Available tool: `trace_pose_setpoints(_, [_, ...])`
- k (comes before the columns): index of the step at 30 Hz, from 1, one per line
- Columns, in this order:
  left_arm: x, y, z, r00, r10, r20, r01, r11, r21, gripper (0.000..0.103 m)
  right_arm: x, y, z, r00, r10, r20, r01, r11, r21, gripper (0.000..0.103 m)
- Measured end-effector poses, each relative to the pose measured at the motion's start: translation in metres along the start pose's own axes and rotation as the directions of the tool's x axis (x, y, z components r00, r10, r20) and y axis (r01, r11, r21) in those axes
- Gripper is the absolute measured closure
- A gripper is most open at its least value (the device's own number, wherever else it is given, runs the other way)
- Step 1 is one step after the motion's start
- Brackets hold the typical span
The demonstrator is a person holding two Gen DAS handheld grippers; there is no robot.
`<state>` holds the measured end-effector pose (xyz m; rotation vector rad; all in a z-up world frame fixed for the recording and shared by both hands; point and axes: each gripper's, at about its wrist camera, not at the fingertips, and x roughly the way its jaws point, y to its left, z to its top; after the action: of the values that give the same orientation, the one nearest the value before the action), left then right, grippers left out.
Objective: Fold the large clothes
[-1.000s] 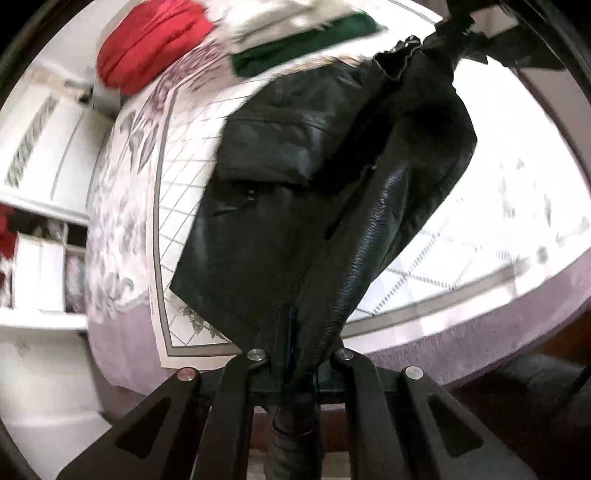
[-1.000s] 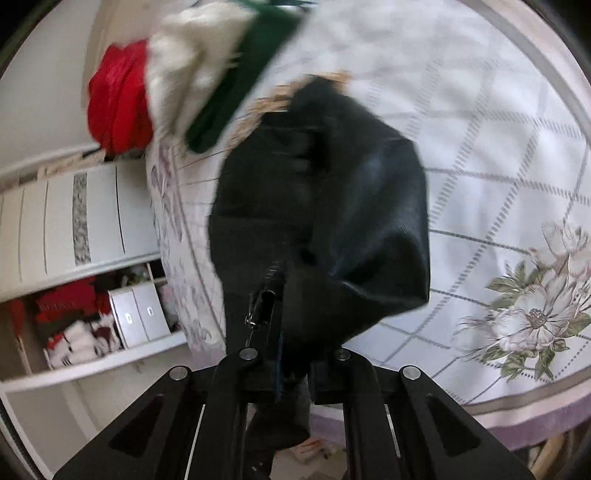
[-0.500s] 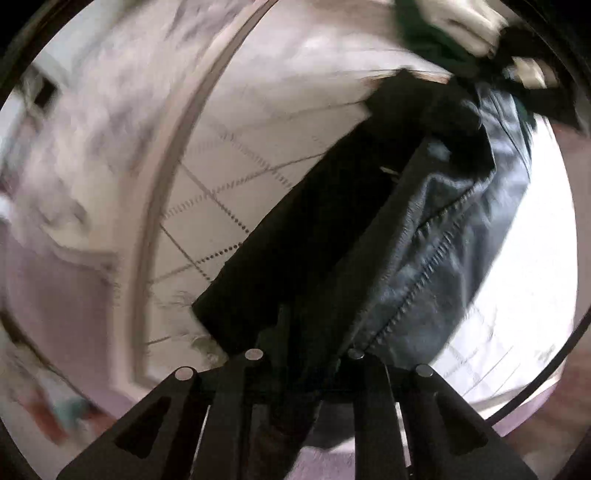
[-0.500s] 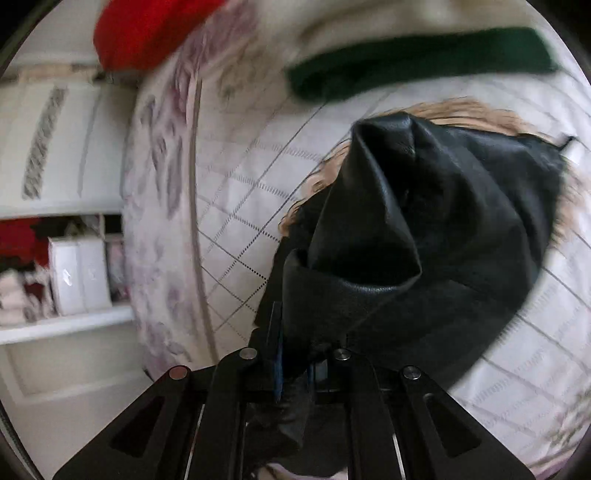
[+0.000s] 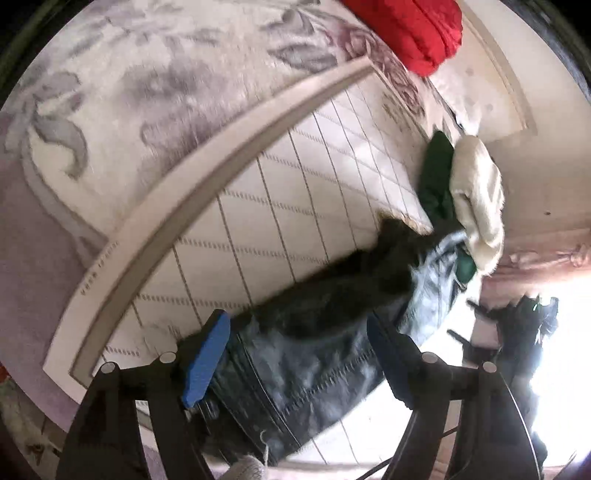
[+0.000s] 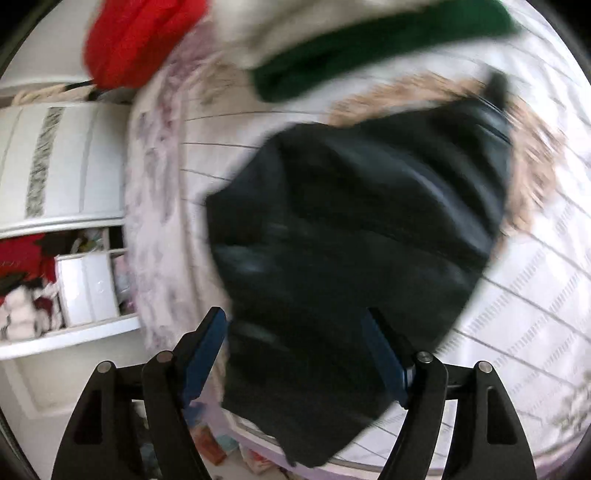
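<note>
A black leather jacket (image 5: 314, 354) with a tan fur collar lies on the bed's white checked cover (image 5: 288, 206). My left gripper (image 5: 295, 354) is open, its blue pads (image 5: 205, 354) spread either side of the jacket's stitched hem, gripping nothing. In the right wrist view the jacket (image 6: 351, 236) lies in a heap with its fur collar (image 6: 532, 155) at the far side. My right gripper (image 6: 295, 350) is open over the jacket's near edge, which hangs over the side of the bed.
A red garment (image 5: 413, 29) lies at the head of the bed, with a green and cream garment (image 5: 465, 192) beside the jacket. The same red garment (image 6: 136, 40) and green garment (image 6: 369, 40) show in the right wrist view. White shelves (image 6: 62, 266) with boxes stand left of the bed.
Both grippers were shut on the jacket and held it up; now both are open and the jacket lies on the bed. Both views have swung round.
</note>
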<state>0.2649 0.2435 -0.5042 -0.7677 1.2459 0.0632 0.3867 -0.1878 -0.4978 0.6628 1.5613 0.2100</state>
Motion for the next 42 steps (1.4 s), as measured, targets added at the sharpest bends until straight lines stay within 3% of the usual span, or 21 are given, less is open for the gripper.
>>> trace_pose_setpoints(4, [0.039,-0.015,0.003,0.994,0.104,-0.010,-0.104,0.992,0.069,0.028,0.065,-0.036,0.018,0.986,-0.146,-0.075,0.147,0.989,0.014,0.025])
trace_pose_setpoints(7, [0.065,-0.031,-0.004,0.985,0.172,-0.029,-0.167,0.977,0.130,0.028,0.068,-0.035,0.026,0.982,-0.155,-0.113,0.160,0.986,0.045,0.020])
trace_pose_setpoints(9, [0.071,-0.040,-0.009,0.982,0.187,-0.036,-0.180,0.974,0.137,0.028,0.039,-0.030,0.025,0.994,-0.103,-0.045,0.103,0.995,0.016,0.020])
trace_pose_setpoints(10, [0.070,-0.045,-0.011,0.984,0.176,-0.029,-0.170,0.976,0.139,0.028,0.014,-0.031,0.024,0.994,-0.105,0.032,0.105,0.994,-0.004,0.020])
trace_pose_setpoints(12, [0.067,-0.053,-0.015,0.981,0.194,-0.009,-0.190,0.970,0.154,0.028,-0.015,-0.046,0.027,0.977,-0.158,0.142,0.161,0.987,-0.008,0.020])
trace_pose_setpoints(14, [0.070,-0.061,-0.017,0.978,0.208,0.001,-0.205,0.964,0.169,0.028,-0.019,-0.076,0.043,0.962,-0.197,0.191,0.193,0.980,0.038,0.019])
trace_pose_setpoints(16, [0.075,-0.067,-0.020,0.975,0.223,-0.004,-0.219,0.960,0.177,0.028,0.007,-0.120,0.069,0.981,-0.152,0.120,0.138,0.983,0.119,0.019])
trace_pose_setpoints(17, [0.077,-0.071,-0.021,0.974,0.228,-0.008,-0.223,0.958,0.181,0.028,0.022,-0.140,0.078,0.994,-0.078,0.081,0.065,0.985,0.158,0.018])
trace_pose_setpoints(18, [0.076,-0.072,-0.022,0.973,0.232,-0.004,-0.228,0.956,0.185,0.028,0.023,-0.147,0.080,0.992,-0.058,0.108,0.039,0.984,0.172,0.018])
trace_pose_setpoints(19, [0.076,-0.077,-0.023,0.970,0.241,0.007,-0.238,0.951,0.197,0.028,0.012,-0.151,0.076,0.983,-0.036,0.178,0.002,0.983,0.185,0.029])
trace_pose_setpoints(20, [0.075,-0.082,-0.025,0.966,0.257,0.023,-0.256,0.942,0.216,0.028,0.005,-0.152,0.071,0.978,-0.003,0.206,-0.035,0.983,0.180,0.079])
trace_pose_setpoints(22, [0.073,-0.091,-0.030,0.959,0.279,0.050,-0.282,0.927,0.249,0.028,-0.018,-0.171,0.046,0.966,0.029,0.258,-0.101,0.957,0.273,0.088])
trace_pose_setpoints(24, [0.074,-0.100,-0.037,0.954,0.294,0.060,-0.299,0.912,0.281,0.028,-0.038,-0.200,0.011,0.963,-0.002,0.271,-0.111,0.910,0.399,0.089])
trace_pose_setpoints(25, [0.074,-0.103,-0.040,0.950,0.305,0.064,-0.310,0.906,0.289,0.028,-0.045,-0.218,-0.010,0.969,-0.047,0.241,-0.071,0.886,0.458,0.088])
trace_pose_setpoints(28, [0.082,-0.107,-0.048,0.948,0.317,0.039,-0.314,0.901,0.298,0.028,-0.052,-0.261,-0.058,0.996,-0.068,0.062,0.022,0.831,0.556,0.062])
trace_pose_setpoints(30, [0.088,-0.106,-0.049,0.948,0.318,0.030,-0.314,0.907,0.282,0.028,-0.065,-0.275,-0.086,0.999,-0.047,0.001,0.037,0.812,0.583,0.057])
trace_pose_setpoints(32, [0.098,-0.106,-0.045,0.946,0.323,0.033,-0.320,0.910,0.265,0.028,-0.089,-0.272,-0.098,0.992,-0.119,-0.030,0.116,0.830,0.545,0.054])
trace_pose_setpoints(35, [0.115,-0.107,-0.032,0.941,0.335,0.047,-0.335,0.907,0.256,0.028,-0.120,-0.210,-0.093,0.963,-0.259,0.076,0.210,0.895,0.394,0.054])
trace_pose_setpoints(36, [0.120,-0.106,-0.028,0.941,0.335,0.052,-0.337,0.907,0.254,0.028,-0.126,-0.198,-0.087,0.959,-0.262,0.106,0.212,0.916,0.341,0.054])
trace_pose_setpoints(39, [0.147,-0.095,-0.006,0.935,0.354,0.026,-0.350,0.908,0.228,0.028,-0.112,-0.139,-0.050,0.984,-0.126,0.128,0.113,0.988,0.102,0.054])
trace_pose_setpoints(42, [0.166,-0.083,0.006,0.937,0.350,-0.014,-0.341,0.921,0.190,0.028,-0.064,-0.081,-0.011,0.996,-0.029,0.084,0.034,0.998,-0.057,0.054])
